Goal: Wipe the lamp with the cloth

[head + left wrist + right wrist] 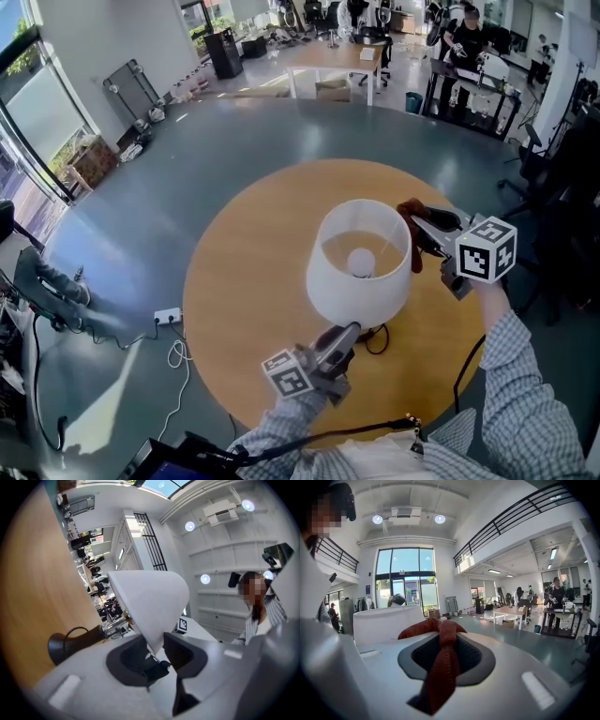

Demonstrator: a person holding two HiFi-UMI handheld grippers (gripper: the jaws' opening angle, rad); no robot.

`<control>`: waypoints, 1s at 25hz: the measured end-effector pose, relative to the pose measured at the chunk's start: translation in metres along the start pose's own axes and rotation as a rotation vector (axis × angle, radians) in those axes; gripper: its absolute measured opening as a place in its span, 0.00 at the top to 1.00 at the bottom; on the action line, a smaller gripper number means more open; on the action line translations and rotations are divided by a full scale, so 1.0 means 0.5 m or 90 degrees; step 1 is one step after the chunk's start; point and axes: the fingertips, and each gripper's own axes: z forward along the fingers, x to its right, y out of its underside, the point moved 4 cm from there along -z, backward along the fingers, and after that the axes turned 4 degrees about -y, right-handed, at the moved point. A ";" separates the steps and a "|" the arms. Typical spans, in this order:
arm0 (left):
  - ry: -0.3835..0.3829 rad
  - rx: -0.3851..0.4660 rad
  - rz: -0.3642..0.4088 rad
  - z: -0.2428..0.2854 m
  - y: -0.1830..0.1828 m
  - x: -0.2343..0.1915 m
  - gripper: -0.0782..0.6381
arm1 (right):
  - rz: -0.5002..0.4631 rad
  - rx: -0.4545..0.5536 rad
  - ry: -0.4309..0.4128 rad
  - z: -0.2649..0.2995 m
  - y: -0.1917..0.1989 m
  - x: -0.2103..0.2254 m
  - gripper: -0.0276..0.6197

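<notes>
A white lamp shade (359,262) stands in the middle of the round wooden table (253,281), the bulb (362,262) showing inside. My left gripper (345,339) is at the shade's near lower rim, shut on that rim (154,641). The lamp's dark base (61,645) and cord show at the left of the left gripper view. My right gripper (419,228) sits just right of the shade's upper rim, shut on a rust-red cloth (440,660). That cloth (410,225) bunches out past the jaws, close to the shade (386,623); contact cannot be told.
A black lamp cord (377,339) loops on the table under the shade. A white power strip (167,316) lies on the grey floor left of the table. A desk (333,61) and people stand far back.
</notes>
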 end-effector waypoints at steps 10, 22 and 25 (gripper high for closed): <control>0.000 -0.003 0.002 0.007 0.002 -0.004 0.73 | -0.025 -0.135 -0.097 0.115 0.024 0.051 0.82; -0.007 -0.008 -0.003 0.015 0.013 0.014 0.75 | -0.140 -0.245 -0.270 0.230 -0.040 0.006 0.82; -0.004 -0.019 0.001 0.012 0.011 0.017 0.75 | -0.171 -0.264 -0.291 0.262 -0.060 -0.011 0.82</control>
